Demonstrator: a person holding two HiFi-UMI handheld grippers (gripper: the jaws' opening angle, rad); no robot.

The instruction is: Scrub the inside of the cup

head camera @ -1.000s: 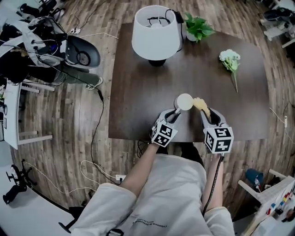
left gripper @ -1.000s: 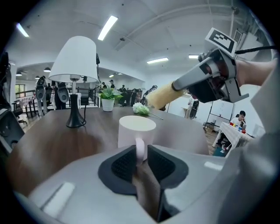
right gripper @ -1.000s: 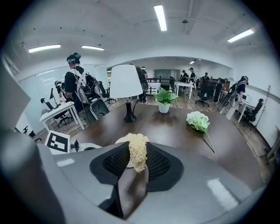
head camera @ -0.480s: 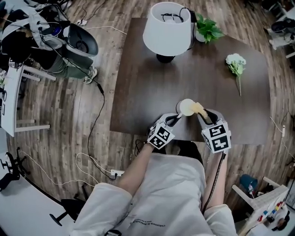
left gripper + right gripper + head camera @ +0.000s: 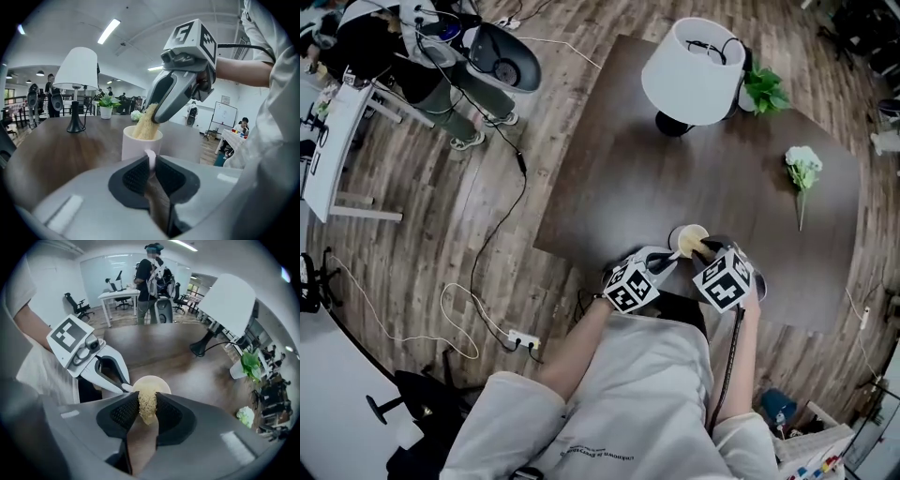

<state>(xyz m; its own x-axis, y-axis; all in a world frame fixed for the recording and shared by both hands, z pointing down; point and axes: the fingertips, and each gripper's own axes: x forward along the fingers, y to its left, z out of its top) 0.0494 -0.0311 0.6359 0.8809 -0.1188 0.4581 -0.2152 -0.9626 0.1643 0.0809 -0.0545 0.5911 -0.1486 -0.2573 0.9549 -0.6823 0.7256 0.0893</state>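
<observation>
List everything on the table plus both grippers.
dark brown wooden table: 1, brown, on wood floor
white cup: 1, white, near table's front edge
yellow fibrous scrubber: 1, yellow, tip inside cup
white-shaded table lamp: 1, white shade, black base, far edge
green potted plant: 1, green, white pot, beside lamp
white flower sprig: 1, white, lying right of lamp
left gripper: 1, grey, shut on cup handle
right gripper: 1, grey, shut on scrubber

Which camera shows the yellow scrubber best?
The left gripper view: the scrubber is seen side-on, dipping into the cup. The right gripper view shows it pinched by the right gripper. The head view shows only a small yellow spot.
</observation>
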